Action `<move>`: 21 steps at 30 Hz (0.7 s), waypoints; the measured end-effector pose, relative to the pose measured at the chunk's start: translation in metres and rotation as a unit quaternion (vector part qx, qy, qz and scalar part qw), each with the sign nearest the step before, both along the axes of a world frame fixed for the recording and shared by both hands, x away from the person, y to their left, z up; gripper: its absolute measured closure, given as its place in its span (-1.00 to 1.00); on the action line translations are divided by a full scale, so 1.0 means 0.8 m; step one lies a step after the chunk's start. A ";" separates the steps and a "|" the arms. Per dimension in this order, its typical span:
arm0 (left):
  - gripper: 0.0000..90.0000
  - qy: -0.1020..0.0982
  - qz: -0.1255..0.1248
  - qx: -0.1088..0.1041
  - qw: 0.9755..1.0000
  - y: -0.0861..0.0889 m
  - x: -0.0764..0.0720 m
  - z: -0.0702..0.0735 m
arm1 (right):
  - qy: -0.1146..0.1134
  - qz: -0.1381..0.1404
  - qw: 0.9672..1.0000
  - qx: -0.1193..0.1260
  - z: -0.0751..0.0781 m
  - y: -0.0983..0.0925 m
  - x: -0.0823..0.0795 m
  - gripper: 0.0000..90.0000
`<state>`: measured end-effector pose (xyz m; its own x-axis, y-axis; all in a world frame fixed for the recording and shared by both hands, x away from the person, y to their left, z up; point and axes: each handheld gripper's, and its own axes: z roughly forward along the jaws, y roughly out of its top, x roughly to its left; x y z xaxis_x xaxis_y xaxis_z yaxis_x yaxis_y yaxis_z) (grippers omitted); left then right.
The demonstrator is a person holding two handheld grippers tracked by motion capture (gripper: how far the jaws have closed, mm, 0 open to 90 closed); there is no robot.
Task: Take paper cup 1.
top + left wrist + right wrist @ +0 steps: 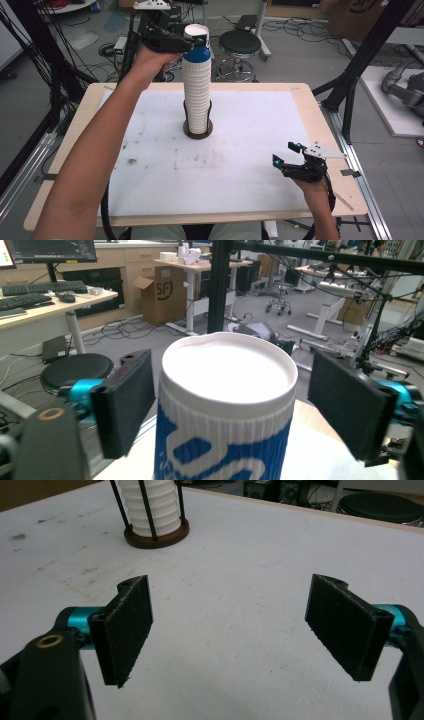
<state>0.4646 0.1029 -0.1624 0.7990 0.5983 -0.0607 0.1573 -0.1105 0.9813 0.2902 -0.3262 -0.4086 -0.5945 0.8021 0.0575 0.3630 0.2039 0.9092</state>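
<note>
A tall stack of white ribbed cups (196, 95) stands upright in a black-rod holder on a round brown base (198, 132) at the middle back of the white mat (260, 125). The top cup (225, 405) has a blue print and a white rim. My left gripper (194, 42) is up at the top of the stack. Its black pads (125, 405) flank this cup with a narrow gap on each side. My right gripper (285, 154) rests low over the mat at the front right, jaws wide apart with nothing between them (232, 630). The holder's base (157, 536) lies farther off in that view.
The wooden table's edge (320, 120) frames the mat. A black stool (240, 44) stands behind the table. Black frame posts (362, 60) rise at the right, with cables and racks at the left (45, 55). Faint stains mark the mat (132, 161).
</note>
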 end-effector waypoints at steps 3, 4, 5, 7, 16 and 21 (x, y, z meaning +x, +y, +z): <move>-0.37 -0.001 0.004 0.004 1.000 -0.001 0.002 0.000 | 0.000 -0.001 1.000 0.001 0.000 -0.002 0.000 -0.57; -0.35 0.001 0.006 0.005 1.000 0.000 0.002 0.000 | -0.001 -0.001 1.000 0.001 0.000 -0.003 -0.001 -0.57; -0.35 0.003 0.008 0.003 1.000 0.001 0.003 0.001 | -0.001 -0.002 1.000 0.002 -0.001 -0.003 -0.001 -0.57; -0.34 0.005 0.011 0.002 1.000 0.003 0.003 0.001 | 0.000 -0.004 1.000 0.003 -0.001 -0.004 -0.001 -0.57; -0.33 -0.007 0.013 -0.013 1.000 0.006 -0.002 0.015 | 0.002 -0.002 1.000 0.002 -0.002 -0.002 0.000 -0.57; -0.33 -0.024 0.013 -0.026 0.999 0.012 -0.011 0.032 | 0.002 0.000 1.000 0.002 -0.002 -0.001 0.000 -0.57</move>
<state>0.4559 0.1125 -0.1370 0.7862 0.6155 -0.0552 0.1126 -0.0549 0.9921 0.2906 -0.3272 -0.4102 -0.5947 0.8015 0.0629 0.3670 0.2010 0.9083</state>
